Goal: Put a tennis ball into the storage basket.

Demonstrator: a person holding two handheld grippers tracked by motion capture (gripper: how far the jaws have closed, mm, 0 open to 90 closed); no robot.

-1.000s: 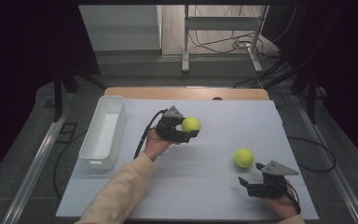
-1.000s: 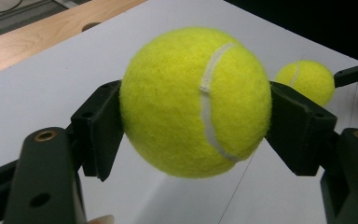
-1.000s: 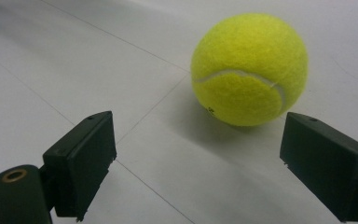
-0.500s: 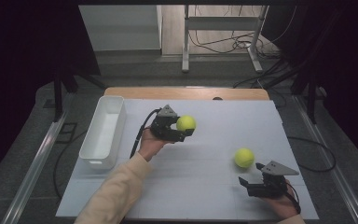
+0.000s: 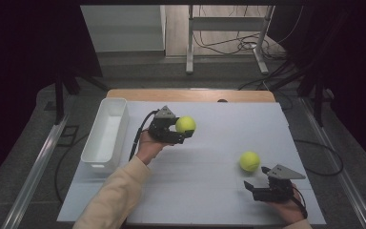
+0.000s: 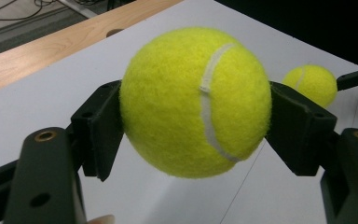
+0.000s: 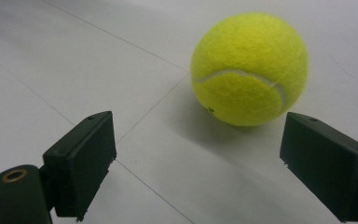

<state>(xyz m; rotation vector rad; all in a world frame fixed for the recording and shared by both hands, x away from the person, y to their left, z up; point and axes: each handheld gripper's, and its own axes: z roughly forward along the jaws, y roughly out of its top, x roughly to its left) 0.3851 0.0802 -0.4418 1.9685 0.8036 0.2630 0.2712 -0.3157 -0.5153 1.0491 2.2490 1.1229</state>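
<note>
White bin (image 5: 106, 134) at the table's (image 5: 209, 200) left edge holds nothing, so neither ball has been put away; judged from the layout, dropping both balls into it looks to be the job. Left tool (image 5: 180, 130) is clamped on the first tennis ball (image 5: 186, 124), pads pressed into the felt on both sides, ball lifted clear of the table just right of the bin, so the pick-up is done and carry and release remain. Right tool (image 5: 249, 187) rests near the front right, jaws wide apart, with the second tennis ball (image 5: 249, 161) on the table just ahead of them, not yet grasped.
</note>
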